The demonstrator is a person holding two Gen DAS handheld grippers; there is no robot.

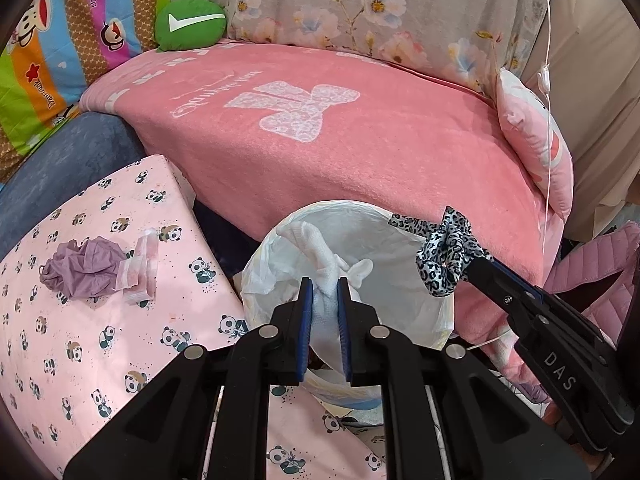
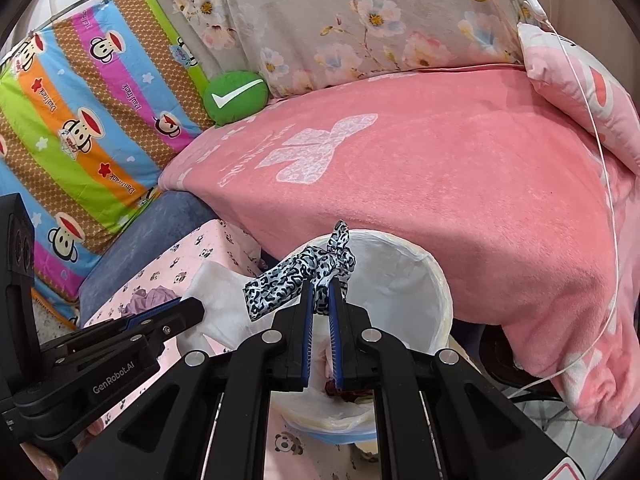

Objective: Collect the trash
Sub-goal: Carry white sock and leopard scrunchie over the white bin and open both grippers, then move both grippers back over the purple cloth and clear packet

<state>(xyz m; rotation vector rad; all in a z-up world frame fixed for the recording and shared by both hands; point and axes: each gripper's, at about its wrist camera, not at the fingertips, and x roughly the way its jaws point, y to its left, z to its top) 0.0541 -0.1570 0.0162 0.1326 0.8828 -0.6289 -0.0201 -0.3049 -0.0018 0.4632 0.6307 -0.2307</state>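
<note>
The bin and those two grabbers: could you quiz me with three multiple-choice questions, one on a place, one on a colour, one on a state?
1. Where is the purple wad?
A on the panda sheet
B in the bin
C on the pink blanket

2. What colour is the round cushion?
A blue
B green
C white

3. What does the right gripper do?
A stands open
B grips white cloth
C grips the leopard ribbon

Answers: 1 A, it lies left of the bin. 2 B, green with a white tick. 3 C, pads pinch it; the left gripper grips the white cloth.

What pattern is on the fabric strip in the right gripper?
Black-and-white leopard print on the fabric strip, clearest in the right wrist view.
</note>
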